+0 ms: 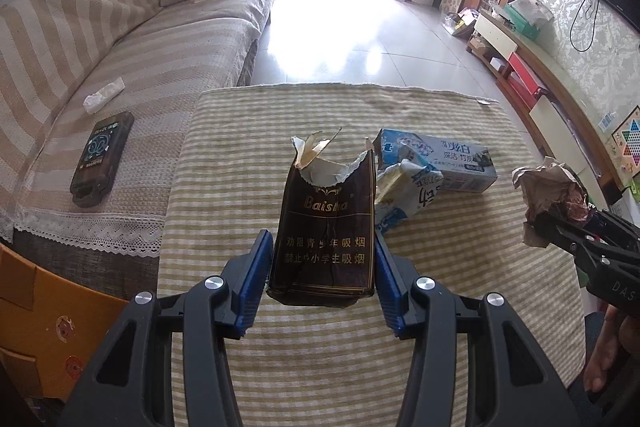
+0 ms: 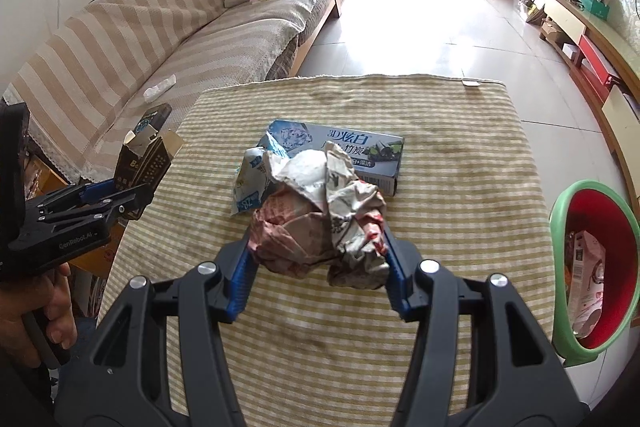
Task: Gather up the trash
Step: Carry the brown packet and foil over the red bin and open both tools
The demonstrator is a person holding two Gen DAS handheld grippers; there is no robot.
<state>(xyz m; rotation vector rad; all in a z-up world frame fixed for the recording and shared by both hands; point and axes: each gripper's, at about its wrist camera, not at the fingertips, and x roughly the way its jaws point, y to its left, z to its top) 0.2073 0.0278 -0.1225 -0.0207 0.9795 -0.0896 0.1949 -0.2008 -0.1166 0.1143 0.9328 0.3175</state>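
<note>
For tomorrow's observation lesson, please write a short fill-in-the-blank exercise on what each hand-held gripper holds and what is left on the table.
1. The left hand-held gripper is shut on a torn dark ____ pack.
2. The right hand-held gripper holds a ball of crumpled ____.
3. A blue toothpaste ____ lies on the striped tablecloth.
4. The red bin has a ____ rim.

Missing words: cigarette; paper; box; green

A table under a yellow-and-white striped woven cloth (image 2: 440, 155) bears a long pale-blue toothpaste carton (image 2: 360, 147) and, touching it, a torn blue-and-white wrapper (image 1: 404, 195).
</note>
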